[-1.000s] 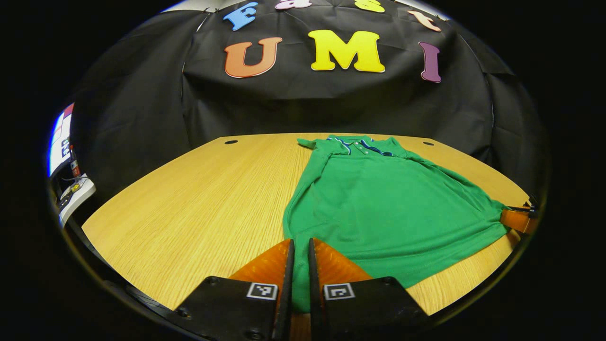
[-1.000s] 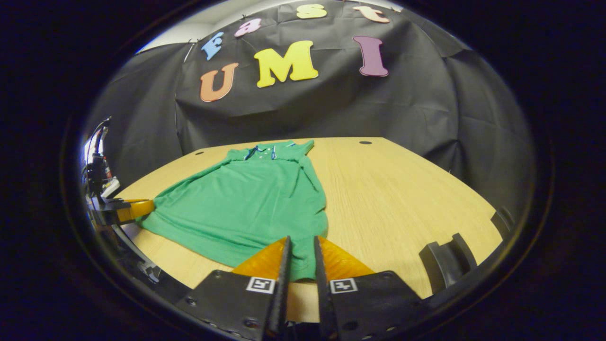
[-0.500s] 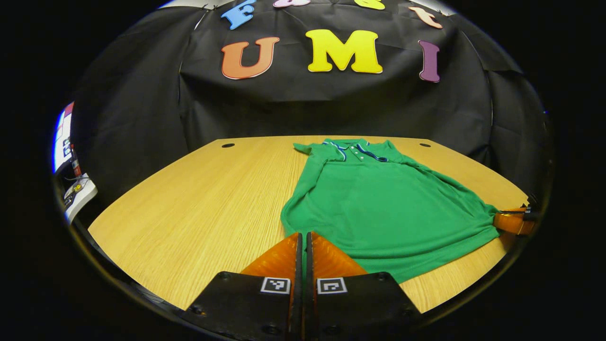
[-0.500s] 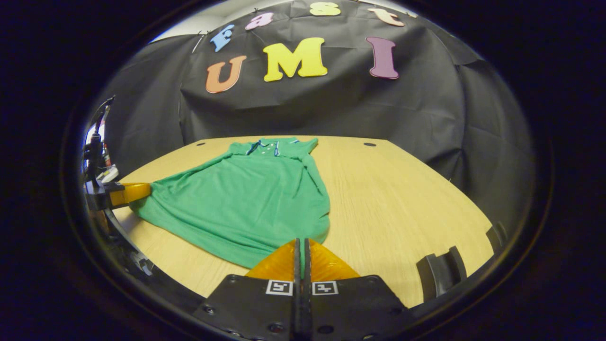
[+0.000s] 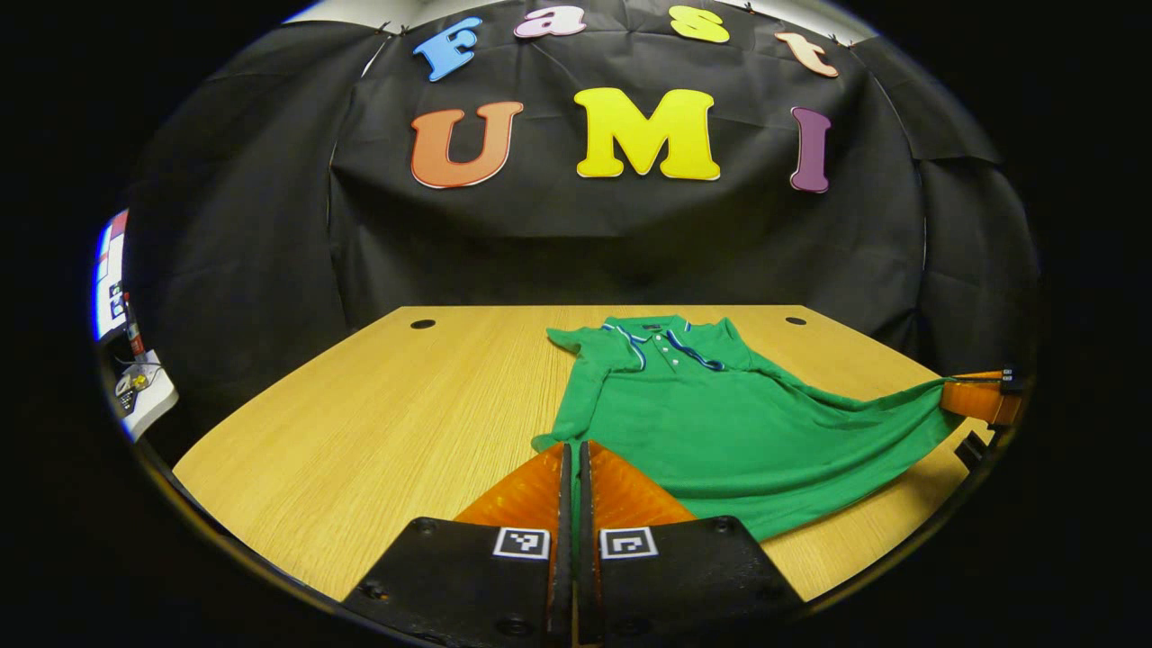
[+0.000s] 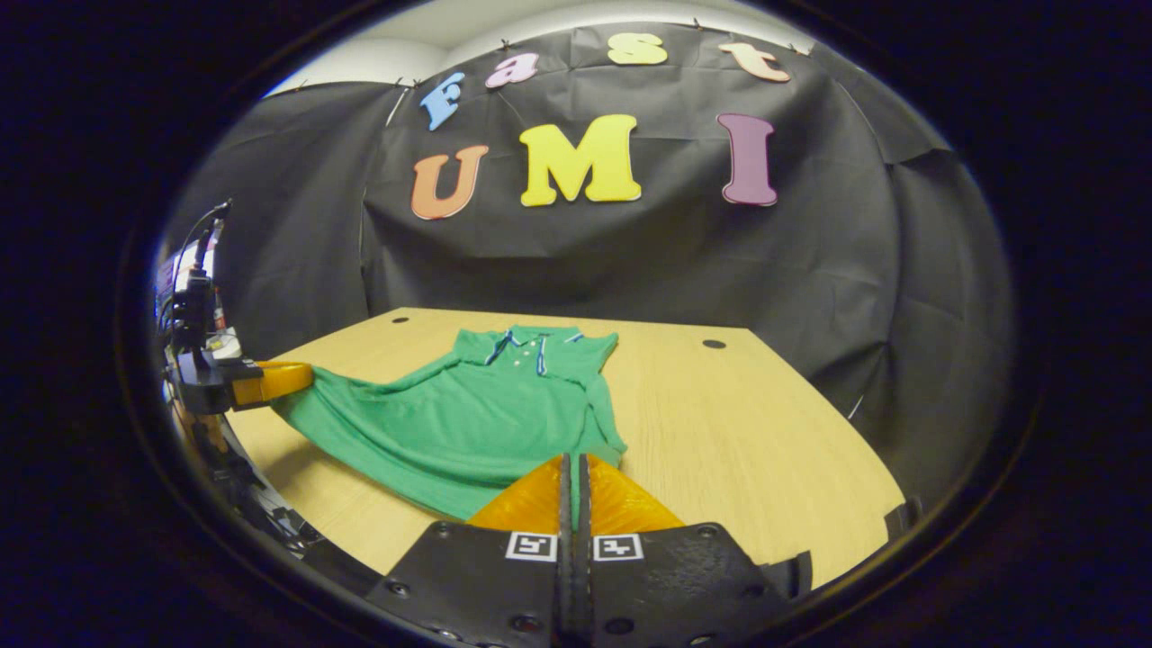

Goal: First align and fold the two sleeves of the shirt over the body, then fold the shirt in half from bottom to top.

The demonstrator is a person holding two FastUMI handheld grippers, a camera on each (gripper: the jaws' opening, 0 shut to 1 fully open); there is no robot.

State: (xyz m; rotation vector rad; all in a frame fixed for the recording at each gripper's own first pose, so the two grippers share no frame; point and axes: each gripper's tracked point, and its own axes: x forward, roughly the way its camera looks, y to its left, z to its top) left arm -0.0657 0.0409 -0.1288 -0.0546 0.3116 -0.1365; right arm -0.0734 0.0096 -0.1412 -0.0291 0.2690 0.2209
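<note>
- Nearest: left gripper [image 5: 572, 454] clamped on the shirt's near-left hem corner, right gripper [image 6: 573, 468] clamped on the near-right corner; both corners raised, probably for the bottom-to-top fold.
- Middle: green shirt [image 5: 720, 423] on the wooden table [image 5: 387, 405], hem sagging between grips.
- Far: collar [image 5: 661, 331] flat, anchoring the fold; sleeves apparently tucked.

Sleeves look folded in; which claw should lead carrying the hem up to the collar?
Neither alone. The left claw and right claw are each shut on a bottom corner of the shirt, hem lifted off the table. Move both together toward the collar.
</note>
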